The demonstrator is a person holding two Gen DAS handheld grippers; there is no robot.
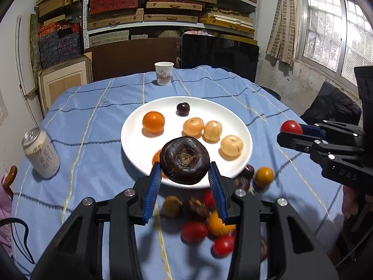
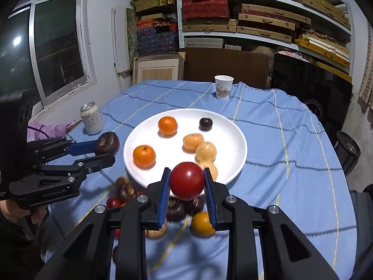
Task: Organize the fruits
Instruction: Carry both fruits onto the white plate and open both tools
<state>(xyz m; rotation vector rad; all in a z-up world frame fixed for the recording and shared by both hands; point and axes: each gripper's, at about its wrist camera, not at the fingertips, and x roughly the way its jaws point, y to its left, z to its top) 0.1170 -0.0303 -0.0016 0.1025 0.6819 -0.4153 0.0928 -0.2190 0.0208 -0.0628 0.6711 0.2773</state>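
The blue checked tablecloth (image 1: 93, 121) covers the whole table and carries everything else. The white plate (image 1: 132, 135) lies near the middle of the cloth. It holds two oranges (image 2: 167, 126), three pale yellow fruits (image 1: 232, 145) and one small dark fruit (image 1: 183, 109), all apart from one another except two pale fruits that touch.

The left gripper (image 1: 185, 175) is raised over the near rim of the plate. Its blue pads (image 1: 152, 191) are clamped on a dark brown water chestnut (image 1: 184, 159), flat side facing the camera. From the right wrist view the same chestnut sits at the tip of the left gripper, just beside the left edge of the plate.

The right gripper (image 2: 186, 184) is raised over the near rim of the plate as well. Its pads (image 2: 164, 196) are closed against a red tomato (image 2: 187, 180).

A drinks can (image 1: 40, 152) stands tilted in view on the cloth left of the plate, well apart from it. A paper cup (image 1: 164, 73) stands upright at the far edge of the table.

A loose pile of fruit (image 1: 200, 221) lies on the cloth between the plate and the person: red tomatoes, small oranges and dark chestnuts, some touching. The exact count is unclear because of blur.
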